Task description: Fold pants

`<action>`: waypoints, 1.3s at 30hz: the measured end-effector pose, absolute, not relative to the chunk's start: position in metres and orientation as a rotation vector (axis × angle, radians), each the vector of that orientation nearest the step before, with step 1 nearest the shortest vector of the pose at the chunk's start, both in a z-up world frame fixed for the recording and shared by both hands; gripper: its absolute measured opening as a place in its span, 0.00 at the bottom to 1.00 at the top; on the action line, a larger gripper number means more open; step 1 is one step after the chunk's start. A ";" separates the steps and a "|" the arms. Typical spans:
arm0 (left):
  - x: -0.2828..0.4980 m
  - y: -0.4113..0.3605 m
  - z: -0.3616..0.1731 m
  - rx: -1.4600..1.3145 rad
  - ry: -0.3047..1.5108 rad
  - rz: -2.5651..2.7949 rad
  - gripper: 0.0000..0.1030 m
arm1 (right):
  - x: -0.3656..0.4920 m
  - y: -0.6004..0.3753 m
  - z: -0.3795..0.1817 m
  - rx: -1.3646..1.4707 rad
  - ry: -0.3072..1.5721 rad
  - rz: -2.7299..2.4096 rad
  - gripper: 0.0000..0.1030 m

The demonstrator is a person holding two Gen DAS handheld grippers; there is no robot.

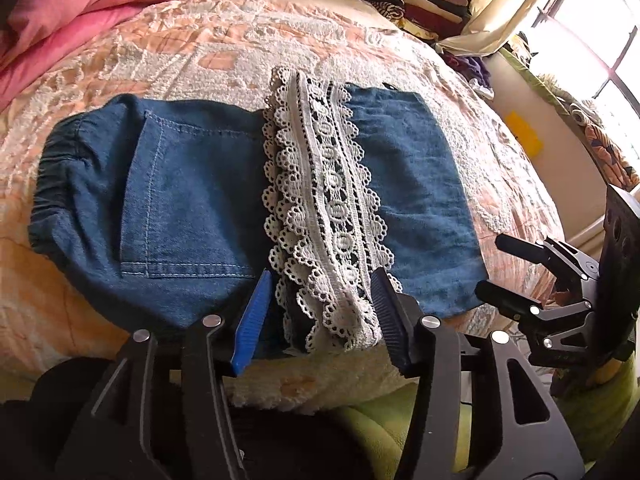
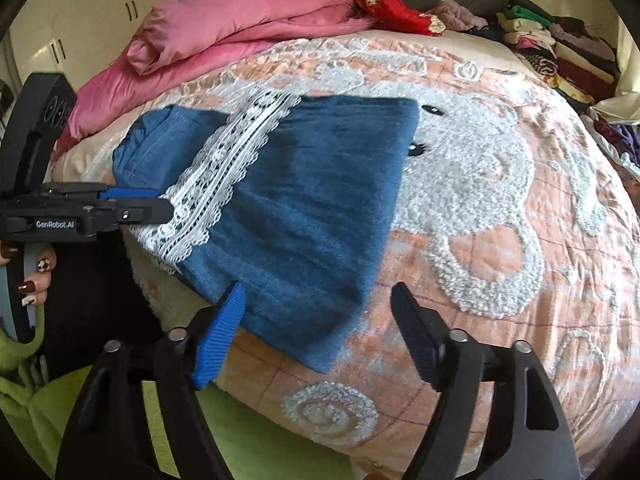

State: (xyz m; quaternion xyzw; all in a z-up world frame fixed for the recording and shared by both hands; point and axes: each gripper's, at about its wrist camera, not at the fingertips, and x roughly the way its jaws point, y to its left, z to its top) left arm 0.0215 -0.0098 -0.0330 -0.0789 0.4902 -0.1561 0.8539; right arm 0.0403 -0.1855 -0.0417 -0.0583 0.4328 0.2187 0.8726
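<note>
Folded blue denim pants (image 1: 192, 184) with a white lace hem (image 1: 328, 184) lie flat on the bedspread (image 1: 168, 52). My left gripper (image 1: 322, 292) stands open at the near edge, its blue and dark fingers on either side of the lace band without squeezing it. In the right wrist view the pants (image 2: 312, 184) lie slantwise, and my right gripper (image 2: 318, 292) is open wide over their near corner, with the denim edge beside its blue finger (image 2: 224, 320). The left gripper (image 2: 164, 204) comes in from the left at the lace (image 2: 228, 168). The right gripper (image 1: 490, 266) shows at the pants' right edge.
A pink duvet (image 2: 224, 28) is bunched at the far left of the bed. Stacked clothes (image 2: 560, 48) line the far right side. A window and curtain (image 1: 516, 4) stand to the right. A hand with painted nails (image 2: 36, 276) holds the left gripper's handle.
</note>
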 end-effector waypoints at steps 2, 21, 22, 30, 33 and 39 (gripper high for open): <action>0.021 -0.006 -0.029 -0.168 1.019 -0.321 0.49 | 0.041 -0.188 -0.037 -0.102 0.891 0.460 0.80; 0.004 0.097 0.012 -0.299 0.858 -0.098 0.89 | 0.063 -0.155 0.026 -0.135 0.730 0.521 0.86; 0.003 0.102 0.011 -0.310 0.859 -0.090 0.90 | 0.065 -0.149 0.028 -0.141 0.728 0.534 0.86; 0.006 0.135 -0.011 -0.400 0.916 -0.055 0.90 | 0.082 -0.106 0.034 -0.149 0.748 0.645 0.86; 0.008 0.138 -0.022 -0.425 0.938 -0.059 0.90 | 0.095 -0.084 0.035 -0.175 0.763 0.692 0.86; 0.016 0.128 -0.041 -0.467 1.004 -0.127 0.80 | 0.125 -0.034 0.033 -0.231 0.804 0.804 0.86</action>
